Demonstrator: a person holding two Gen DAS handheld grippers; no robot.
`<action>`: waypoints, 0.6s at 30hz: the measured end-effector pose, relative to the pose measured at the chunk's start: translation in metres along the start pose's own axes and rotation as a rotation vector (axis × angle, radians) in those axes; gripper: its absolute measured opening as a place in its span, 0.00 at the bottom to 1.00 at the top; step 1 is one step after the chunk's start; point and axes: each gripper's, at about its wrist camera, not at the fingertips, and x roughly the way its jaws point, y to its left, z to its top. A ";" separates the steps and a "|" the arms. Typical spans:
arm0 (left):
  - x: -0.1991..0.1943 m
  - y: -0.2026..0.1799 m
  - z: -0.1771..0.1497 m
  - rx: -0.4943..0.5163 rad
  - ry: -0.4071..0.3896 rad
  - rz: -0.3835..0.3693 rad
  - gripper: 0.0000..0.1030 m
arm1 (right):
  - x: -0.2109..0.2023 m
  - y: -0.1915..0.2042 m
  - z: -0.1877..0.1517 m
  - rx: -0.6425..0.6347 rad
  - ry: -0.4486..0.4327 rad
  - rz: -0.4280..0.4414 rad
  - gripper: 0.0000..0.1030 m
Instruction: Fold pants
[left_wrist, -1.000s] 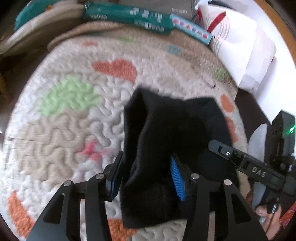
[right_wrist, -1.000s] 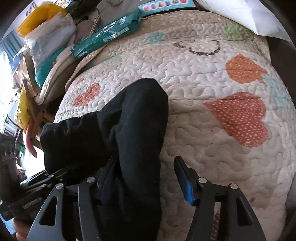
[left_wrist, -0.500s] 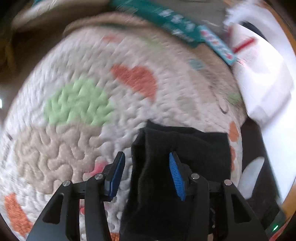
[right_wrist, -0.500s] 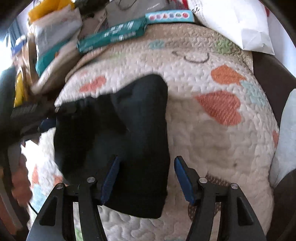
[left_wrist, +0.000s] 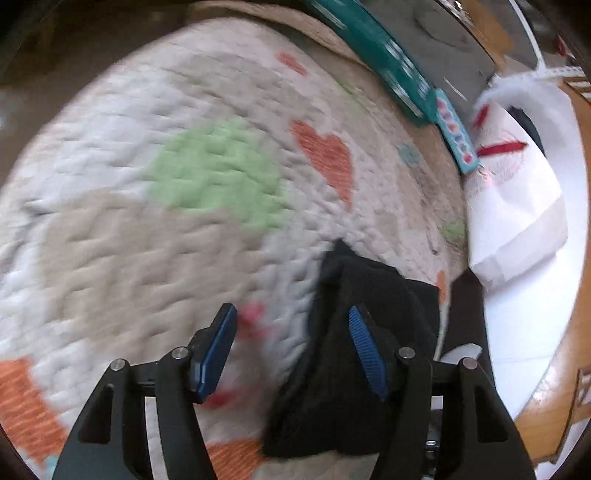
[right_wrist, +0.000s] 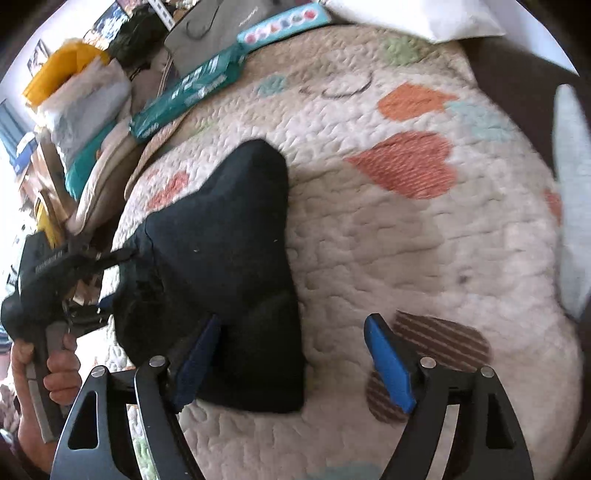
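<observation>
your black pants (right_wrist: 236, 266) lie already folded into a compact bundle on the heart-print quilt (right_wrist: 388, 229), and with your left tool (left_wrist: 291, 350) and right tool (right_wrist: 295, 363) both spread apart gripping nothing, little beyond tidying looks left.

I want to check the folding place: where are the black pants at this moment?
The black pants lie folded on the heart-patterned quilt, left of centre in the right wrist view, partly between the open fingers of the right gripper. The orange dotted heart is to their right.
</observation>
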 end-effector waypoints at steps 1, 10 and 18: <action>-0.008 0.005 -0.002 -0.007 -0.006 0.030 0.60 | -0.010 -0.001 -0.002 0.004 -0.009 -0.014 0.82; -0.091 0.003 -0.091 0.143 -0.080 0.209 0.61 | -0.060 0.001 -0.058 0.092 -0.011 0.031 0.82; -0.146 -0.044 -0.200 0.460 -0.426 0.516 0.72 | -0.084 0.029 -0.108 -0.025 -0.057 -0.053 0.82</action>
